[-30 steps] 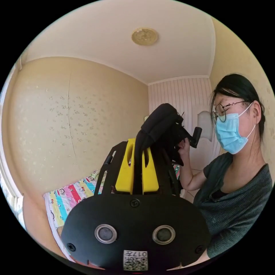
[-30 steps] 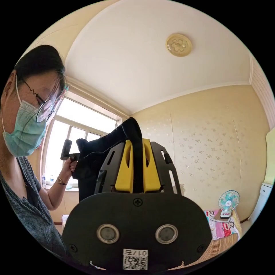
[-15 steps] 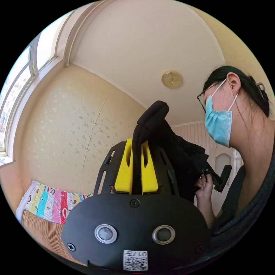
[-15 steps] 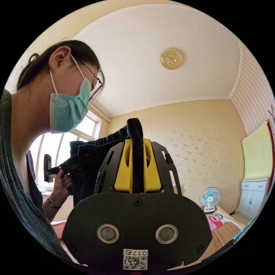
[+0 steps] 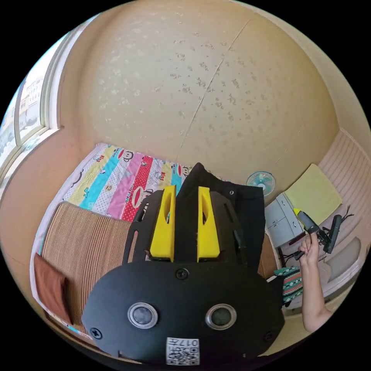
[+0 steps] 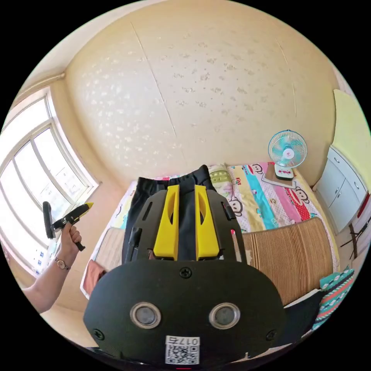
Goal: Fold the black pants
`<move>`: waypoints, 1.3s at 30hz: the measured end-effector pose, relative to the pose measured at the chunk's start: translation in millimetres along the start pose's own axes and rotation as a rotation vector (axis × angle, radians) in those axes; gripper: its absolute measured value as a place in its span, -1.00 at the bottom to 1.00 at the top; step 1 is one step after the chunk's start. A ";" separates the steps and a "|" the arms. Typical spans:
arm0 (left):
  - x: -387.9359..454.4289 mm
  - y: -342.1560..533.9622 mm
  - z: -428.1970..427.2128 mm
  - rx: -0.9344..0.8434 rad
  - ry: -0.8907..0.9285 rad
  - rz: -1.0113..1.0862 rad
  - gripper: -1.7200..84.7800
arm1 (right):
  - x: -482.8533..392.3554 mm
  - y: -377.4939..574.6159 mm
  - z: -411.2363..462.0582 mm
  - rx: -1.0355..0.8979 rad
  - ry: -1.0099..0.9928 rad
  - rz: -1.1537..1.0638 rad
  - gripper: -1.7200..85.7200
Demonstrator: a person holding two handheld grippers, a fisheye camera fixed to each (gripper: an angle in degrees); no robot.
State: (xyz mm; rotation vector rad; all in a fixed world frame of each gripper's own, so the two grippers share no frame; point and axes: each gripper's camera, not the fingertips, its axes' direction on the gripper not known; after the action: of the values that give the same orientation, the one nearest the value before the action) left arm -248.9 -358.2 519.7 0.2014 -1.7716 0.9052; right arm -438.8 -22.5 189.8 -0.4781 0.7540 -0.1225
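Observation:
The black pants point(image 5: 245, 208) lie spread flat on the bed, waistband toward the wall, also seen in the right gripper view point(image 6: 141, 201). My left gripper point(image 5: 184, 189) is open, its yellow jaws apart, with the pants showing through the gap behind them. My right gripper point(image 6: 186, 187) is open too, above the pants. In the left gripper view a hand holds the right gripper point(image 5: 299, 213) off to the right, nothing in it. In the right gripper view a hand holds the left gripper point(image 6: 87, 205) at the left near the window, nothing hanging from it.
The bed has a striped cartoon sheet point(image 5: 116, 181) and a ribbed bamboo mat point(image 6: 290, 255). A brown cushion point(image 5: 48, 286) lies at one corner. A small fan point(image 6: 288, 148) stands on the bed by the wall, beside a white cabinet point(image 6: 340, 185). Window point(image 6: 34, 170) at left.
Both views swung down from the ceiling and the person to the bed. Both grippers let go of the pants, which now lie on the bed, and the hands have moved apart.

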 end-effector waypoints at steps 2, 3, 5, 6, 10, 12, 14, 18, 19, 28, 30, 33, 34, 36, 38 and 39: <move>-46.2 44.3 29.4 -0.105 -0.038 -0.001 -0.75 | 30.4 56.8 37.8 -0.122 -0.001 -0.020 -0.79; -76.2 81.2 49.4 -0.197 -0.090 0.008 -0.75 | 52.1 102.2 65.5 -0.234 0.018 -0.022 -0.79; -121.5 137.1 76.4 -0.356 -0.153 0.004 -0.74 | 86.1 175.5 103.3 -0.415 0.047 0.001 -0.78; -152.8 171.9 89.5 -0.456 -0.186 -0.022 -0.74 | 106.3 221.2 120.5 -0.521 0.039 0.031 -0.78; -232.2 236.2 92.8 -0.583 -0.253 -0.110 -0.71 | 146.1 324.4 145.2 -0.766 -0.074 0.149 -0.77; -270.9 254.4 89.0 -0.625 -0.254 -0.151 -0.69 | 145.4 339.7 151.2 -0.801 -0.141 0.141 -0.75; -290.7 264.6 89.5 -0.659 -0.239 -0.173 -0.69 | 139.2 346.1 163.0 -0.838 -0.204 0.120 -0.74; -312.4 279.1 89.9 -0.712 -0.241 -0.160 -0.73 | 116.8 336.6 200.1 -0.849 -0.356 0.048 -0.73; -312.9 277.9 85.7 -0.688 -0.247 -0.147 -0.74 | 110.1 331.6 212.9 -0.846 -0.377 0.035 -0.72; -323.2 267.4 39.0 -0.759 -0.064 -0.157 -0.91 | 103.2 328.4 236.0 -0.935 -0.480 0.024 -0.87; -325.0 276.2 19.7 -0.836 -0.107 -0.148 -0.89 | 114.9 330.0 210.6 -0.986 -0.441 -0.003 -0.88; -328.9 282.4 -1.5 -0.924 -0.143 -0.128 -0.85 | 154.2 323.3 158.1 -1.046 -0.527 0.064 -0.87; -330.7 281.0 -6.6 -0.925 -0.150 -0.132 -0.85 | 174.6 314.5 133.6 -1.037 -0.477 0.068 -0.86; -338.0 262.9 -29.6 -0.861 -0.188 -0.155 -0.84 | 216.2 294.3 92.9 -0.956 -0.303 0.105 -0.81; -336.9 240.7 -40.3 -0.790 -0.200 -0.131 -0.83 | 268.6 276.3 54.6 -0.856 -0.078 0.220 -0.75; -331.6 225.9 -39.8 -0.762 -0.207 -0.093 -0.83 | 302.0 270.5 34.9 -0.806 0.030 0.296 -0.72</move>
State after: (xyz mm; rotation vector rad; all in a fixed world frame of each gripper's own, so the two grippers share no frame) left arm -207.8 -269.5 128.5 -0.1235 -2.1529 0.1020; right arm -211.9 147.3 -102.4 -1.1197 0.8821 0.4714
